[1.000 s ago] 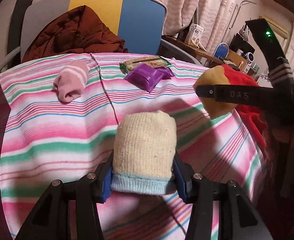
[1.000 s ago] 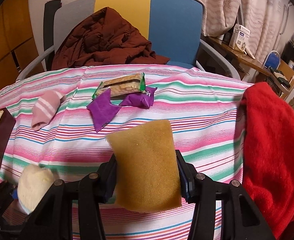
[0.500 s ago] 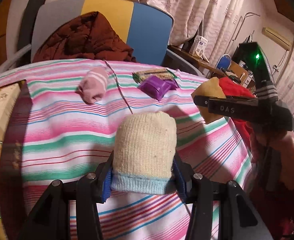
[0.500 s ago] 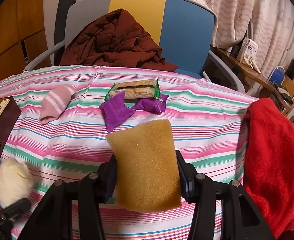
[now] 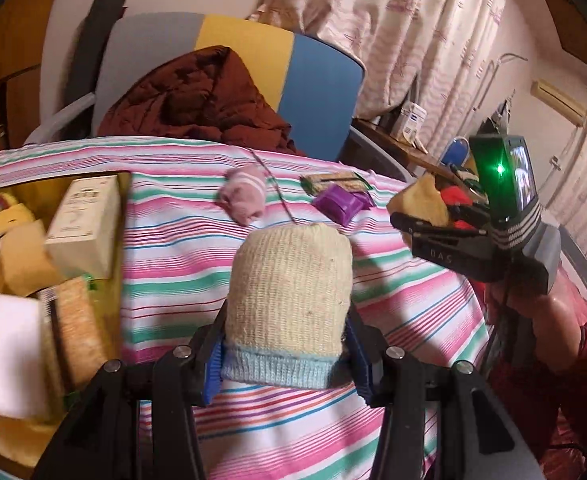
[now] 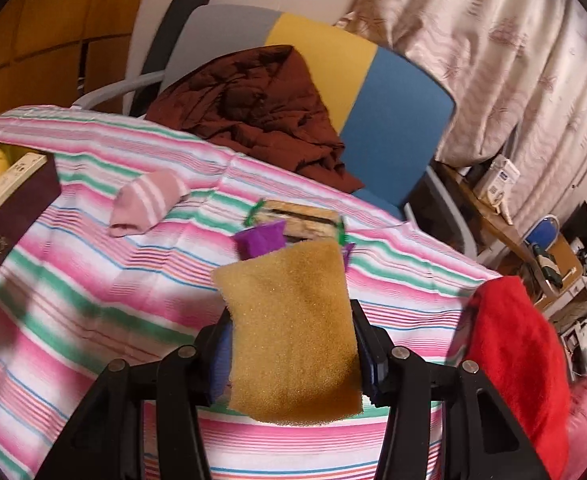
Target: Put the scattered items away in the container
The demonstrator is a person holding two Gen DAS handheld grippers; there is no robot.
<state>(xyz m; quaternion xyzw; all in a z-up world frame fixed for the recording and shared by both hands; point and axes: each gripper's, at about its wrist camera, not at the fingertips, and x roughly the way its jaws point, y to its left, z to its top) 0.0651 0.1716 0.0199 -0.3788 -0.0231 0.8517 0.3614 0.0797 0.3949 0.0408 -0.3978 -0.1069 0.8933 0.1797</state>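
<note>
My left gripper (image 5: 289,354) is shut on a cream sock with a light blue cuff (image 5: 289,300), held above the striped cloth. My right gripper (image 6: 293,352) is shut on a yellow-brown sponge (image 6: 293,336); it also shows in the left wrist view (image 5: 445,240) at the right. The container (image 5: 121,216), a box holding a white carton, sponges and several other items, is at the left; its dark wall shows in the right wrist view (image 6: 17,208). A pink striped sock (image 6: 145,202), a purple packet (image 6: 261,238) and a green-edged biscuit pack (image 6: 301,216) lie on the cloth.
A chair with a brown jacket (image 6: 249,100) stands behind the table. A red cloth (image 6: 517,352) hangs over the table's right edge. A shelf with a small box (image 6: 497,180) and clutter is at the far right, below curtains.
Both grippers have moved left with their loads. The container has come into full view at the left of the left wrist view. The right gripper has tilted.
</note>
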